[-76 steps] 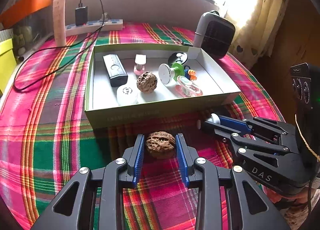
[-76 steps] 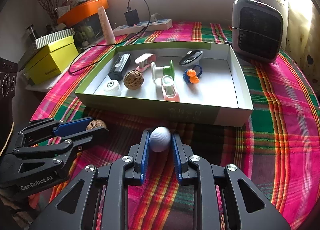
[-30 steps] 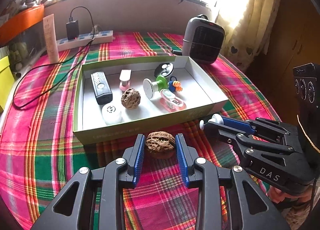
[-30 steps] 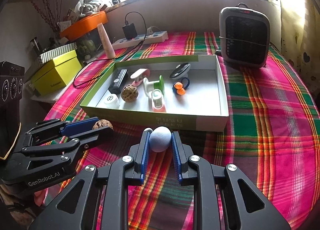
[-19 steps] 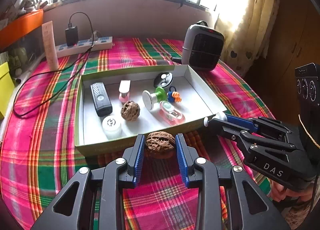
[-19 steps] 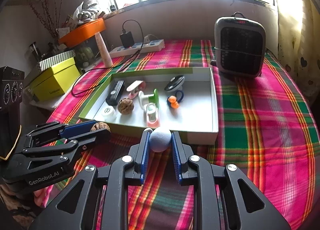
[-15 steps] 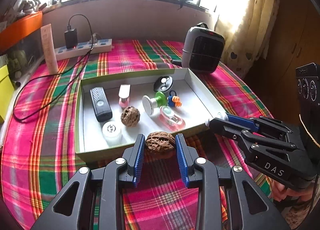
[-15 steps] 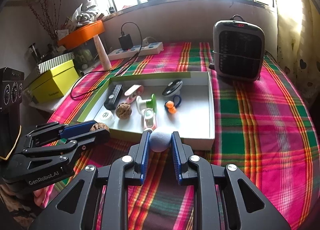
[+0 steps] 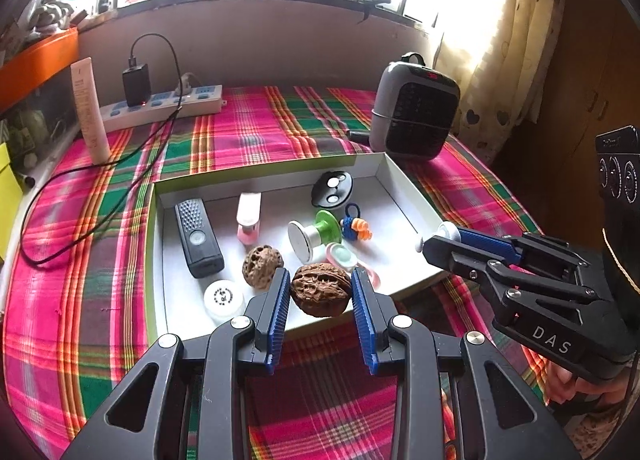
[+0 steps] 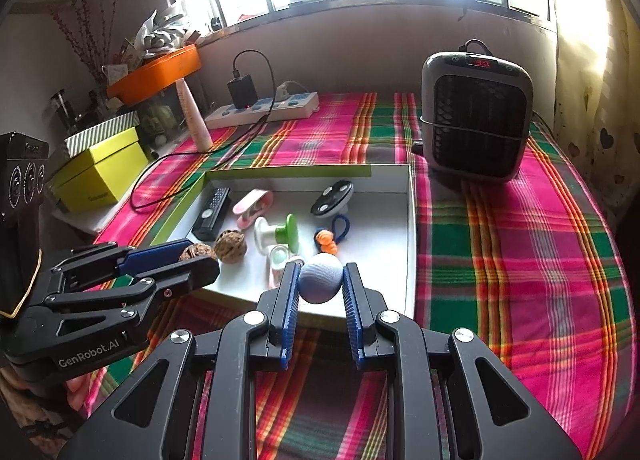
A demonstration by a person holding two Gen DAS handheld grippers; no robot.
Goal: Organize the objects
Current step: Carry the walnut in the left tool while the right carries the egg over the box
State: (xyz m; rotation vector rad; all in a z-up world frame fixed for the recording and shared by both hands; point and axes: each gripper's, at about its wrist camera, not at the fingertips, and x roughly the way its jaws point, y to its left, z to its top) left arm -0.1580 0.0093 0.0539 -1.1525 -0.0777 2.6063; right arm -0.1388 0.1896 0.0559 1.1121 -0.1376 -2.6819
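Brown walnut (image 9: 320,294); pale-blue ball (image 10: 320,283); plaid tablecloth (image 9: 256,128).

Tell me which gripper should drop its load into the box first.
Left, probably. The left gripper holds its walnut over the box floor beside the other walnut; the right gripper holds its ball nearer the front wall.

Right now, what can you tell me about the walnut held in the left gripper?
The walnut is brown, with a deeply wrinkled, ridged shell that looks hard and woody, and it appears whole. It lies with its long axis across the left gripper, whose blue ribbed jaws press on its two ends. It is held in the air above the near edge of the white tray, close to a second, rounder walnut lying inside. In the right wrist view only its top shows.
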